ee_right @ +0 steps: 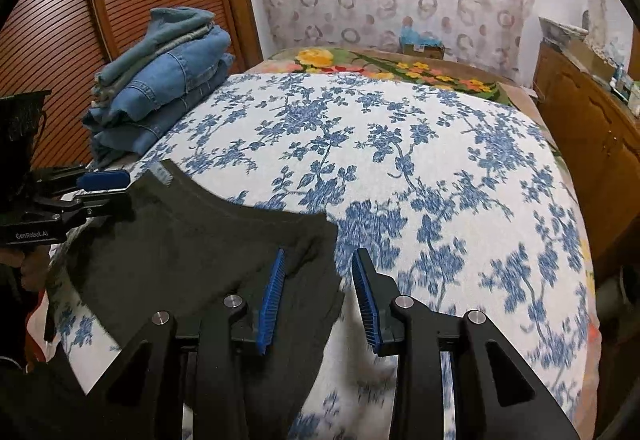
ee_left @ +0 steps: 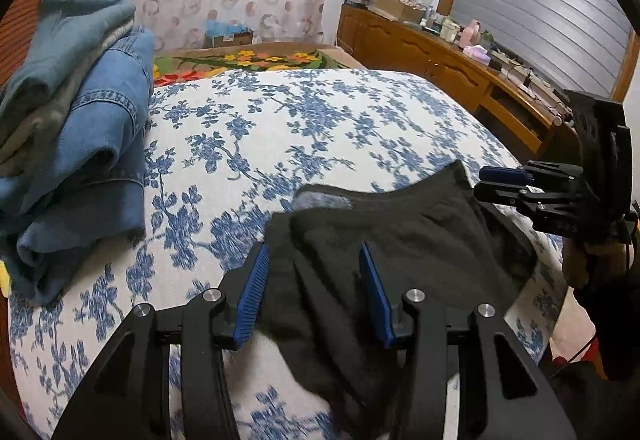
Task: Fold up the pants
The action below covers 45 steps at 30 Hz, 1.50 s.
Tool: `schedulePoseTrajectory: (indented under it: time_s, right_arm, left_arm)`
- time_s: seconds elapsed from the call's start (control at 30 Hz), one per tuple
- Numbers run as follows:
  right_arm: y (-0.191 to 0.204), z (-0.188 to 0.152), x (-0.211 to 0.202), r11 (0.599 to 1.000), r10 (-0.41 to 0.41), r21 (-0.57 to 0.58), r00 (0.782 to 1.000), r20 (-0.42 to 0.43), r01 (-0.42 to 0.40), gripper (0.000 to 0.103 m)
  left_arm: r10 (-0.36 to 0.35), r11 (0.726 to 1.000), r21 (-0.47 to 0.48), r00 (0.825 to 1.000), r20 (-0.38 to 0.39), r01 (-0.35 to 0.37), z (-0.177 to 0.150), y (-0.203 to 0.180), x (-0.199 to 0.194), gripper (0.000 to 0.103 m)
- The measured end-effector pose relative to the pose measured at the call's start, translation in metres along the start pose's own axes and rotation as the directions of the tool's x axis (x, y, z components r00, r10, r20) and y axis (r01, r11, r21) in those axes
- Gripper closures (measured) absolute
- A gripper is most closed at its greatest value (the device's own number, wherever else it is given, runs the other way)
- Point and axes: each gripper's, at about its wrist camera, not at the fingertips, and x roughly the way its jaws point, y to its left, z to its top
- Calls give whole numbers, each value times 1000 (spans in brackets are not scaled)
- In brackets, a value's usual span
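Dark grey pants (ee_left: 400, 224) lie crumpled on the blue-flowered bedspread (ee_left: 280, 119) near its front edge. In the left wrist view my left gripper (ee_left: 313, 248) is open and low over the cloth's left part, with fabric lying between and under its blue pads (ee_left: 256, 280). My right gripper (ee_left: 500, 183) shows at the cloth's far right end. In the right wrist view my right gripper (ee_right: 319, 252) is open at the right edge of the pants (ee_right: 200, 240), one pad over cloth and the other over bare bedspread. My left gripper (ee_right: 104, 191) sits at the pants' left end.
A stack of folded jeans (ee_left: 80, 119) (ee_right: 160, 87) sits at the bed's back left, by a slatted wooden door (ee_right: 60, 39). A cluttered wooden sideboard (ee_left: 440, 55) runs along the right. A bright flowered blanket (ee_left: 248, 59) covers the far end of the bed.
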Motion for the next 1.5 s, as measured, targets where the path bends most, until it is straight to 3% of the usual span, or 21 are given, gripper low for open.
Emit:
schedulePoseTrajectory:
  time_s: [0.47,0.6,0.7,0.93,1.03,1.13,1.3,1.5]
  right_arm:
    - [17,-69,-63,998,-13,59,1000,8,12,66]
    - [20,-77,-70,998,1,56,1000,-7,-1,66]
    - [18,-80,-67,997,6,73,1000,-13,-5,66]
    - [18,-77,-58,996,30,80,1000,-1,-30,67]
    - [17,-77,-55,995,45,86,999,6,-45,84]
    - [15,-79,-59,995,47,84,999,24,-49,94]
    - [13,-81,-62,997,3,75,999,37,-6,97]
    - [13,-81,-61,997,4,76,1000,26,-6,97]
  left_arm:
    - [-22,1000,-11,1000,18,22,-53,-26,-39,55]
    - [-40,999,-15,999,8,41,-67,-28,-43,55]
    - [-33,999,-14,999,-2,33,-73,-26,-43,63]
    - [-21,1000,-17,1000,-1,21,-74,-27,-37,69]
    - [-23,1000,-13,1000,6,23,-73,-27,-36,76]
    - [-20,1000,-4,999,27,20,-72,-28,-39,87]
    - [-11,1000,-25,997,80,13,-68,-19,-55,90]
    - [-18,999,-41,999,46,20,-74,-11,-51,91]
